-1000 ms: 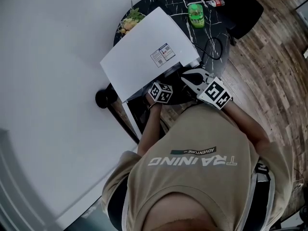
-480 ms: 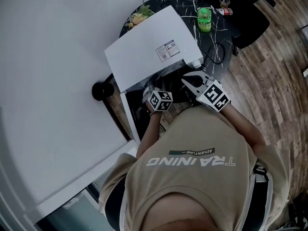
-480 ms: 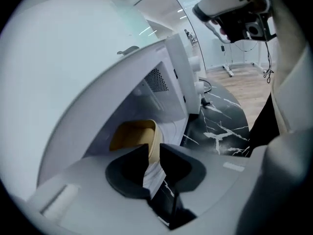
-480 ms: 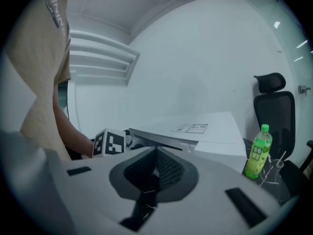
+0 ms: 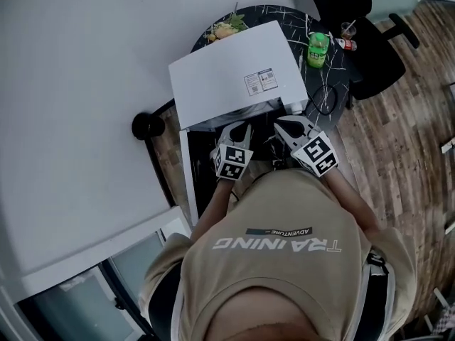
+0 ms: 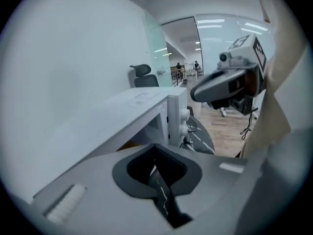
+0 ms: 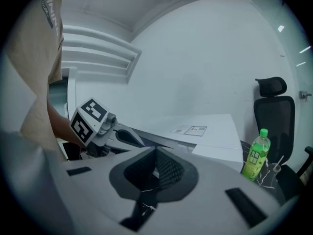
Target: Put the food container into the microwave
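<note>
My left gripper (image 5: 239, 128) and right gripper (image 5: 286, 124) hover side by side at the 6 o'clock edge of the white microwave (image 5: 234, 73), both pairs of jaws pressed together and holding nothing. What looks like the food container (image 5: 226, 28), showing greens, sits on the dark table (image 5: 334, 77) at the microwave's 12 o'clock, well apart from me. I judge I should open one gripper wide, reach around, and grip its rim level.

Person wearing a tan T-shirt (image 5: 277, 283), working a pale grey hand-held rig
The short-sleeved shirt is showing white TRAINING lettering under a small dark ADVENTURE strip. The left gripper (image 5: 240, 128) and right gripper (image 5: 288, 126) are showing smooth grey shells with dark textured pads, each carrying a white cube (image 5: 316, 153) of black square markers.
</note>
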`<act>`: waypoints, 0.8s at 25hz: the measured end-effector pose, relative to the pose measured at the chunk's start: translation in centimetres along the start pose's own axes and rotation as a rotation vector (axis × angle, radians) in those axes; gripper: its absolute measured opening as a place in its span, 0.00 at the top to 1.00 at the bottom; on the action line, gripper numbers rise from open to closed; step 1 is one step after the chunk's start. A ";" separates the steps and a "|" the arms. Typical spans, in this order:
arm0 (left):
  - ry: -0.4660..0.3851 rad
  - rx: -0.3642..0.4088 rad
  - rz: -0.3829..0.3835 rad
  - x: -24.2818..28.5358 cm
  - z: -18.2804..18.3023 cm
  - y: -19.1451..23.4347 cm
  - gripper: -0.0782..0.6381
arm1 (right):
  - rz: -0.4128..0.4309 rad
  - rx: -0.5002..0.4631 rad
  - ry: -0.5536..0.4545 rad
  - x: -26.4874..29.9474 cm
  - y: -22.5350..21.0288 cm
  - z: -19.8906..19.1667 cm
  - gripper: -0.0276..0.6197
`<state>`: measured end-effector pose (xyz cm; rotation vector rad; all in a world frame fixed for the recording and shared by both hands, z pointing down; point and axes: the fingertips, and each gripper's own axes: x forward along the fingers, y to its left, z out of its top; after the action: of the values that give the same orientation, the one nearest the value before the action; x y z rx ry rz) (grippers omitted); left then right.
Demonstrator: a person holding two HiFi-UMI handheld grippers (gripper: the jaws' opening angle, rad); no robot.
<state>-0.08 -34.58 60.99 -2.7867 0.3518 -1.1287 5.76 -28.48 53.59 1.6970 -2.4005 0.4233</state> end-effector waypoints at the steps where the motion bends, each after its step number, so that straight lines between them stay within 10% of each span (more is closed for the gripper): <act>1: -0.025 -0.018 -0.012 -0.5 0.8 0.0 0.88 | 0.000 0.006 -0.004 0.0 0.0 0.2 0.94; 7: -0.229 -0.189 -0.114 -2.6 7.8 -0.6 0.88 | 0.018 0.003 -0.005 -1.2 -1.1 3.2 0.94; 20: -0.547 -0.099 0.013 -9.1 19.9 3.9 0.88 | -0.070 -0.208 -0.110 -2.0 -4.6 13.7 0.94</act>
<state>6.78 -35.68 39.84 -3.0157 0.3672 -0.3174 11.09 -32.55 40.68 1.7459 -2.3544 0.0685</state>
